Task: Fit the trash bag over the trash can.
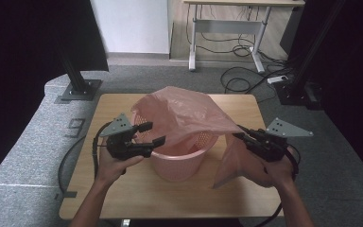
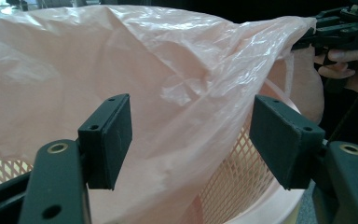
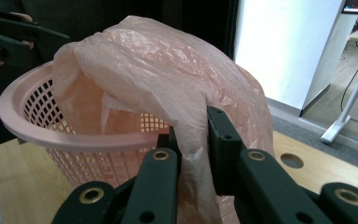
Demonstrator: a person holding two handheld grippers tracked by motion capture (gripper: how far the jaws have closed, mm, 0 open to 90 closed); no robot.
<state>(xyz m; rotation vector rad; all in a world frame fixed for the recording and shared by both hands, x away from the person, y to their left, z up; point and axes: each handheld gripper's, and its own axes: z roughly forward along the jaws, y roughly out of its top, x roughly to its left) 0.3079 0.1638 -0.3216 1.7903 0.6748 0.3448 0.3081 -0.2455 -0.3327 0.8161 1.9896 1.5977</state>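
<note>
A pink mesh basket [image 1: 179, 163] stands mid-table, and a thin pink plastic bag [image 1: 184, 113] billows over its top and hangs down its right side. My right gripper [image 1: 238, 132] is shut on the bag's right edge; in the right gripper view its jaws [image 3: 193, 140] pinch a fold of the film [image 3: 158, 65] in front of the basket's rim [image 3: 37, 126]. At the basket's left rim my left gripper [image 1: 152, 133] is open. In the left gripper view its pads [image 2: 107, 140] stand wide apart, with the bag [image 2: 168, 60] beyond them and untouched.
The wooden table [image 1: 123, 189] has bare surface in front of the basket and on both sides of it. Black frame posts [image 1: 78, 75] stand at the far corners. A desk with loose cables [image 1: 238, 47] sits behind on the floor.
</note>
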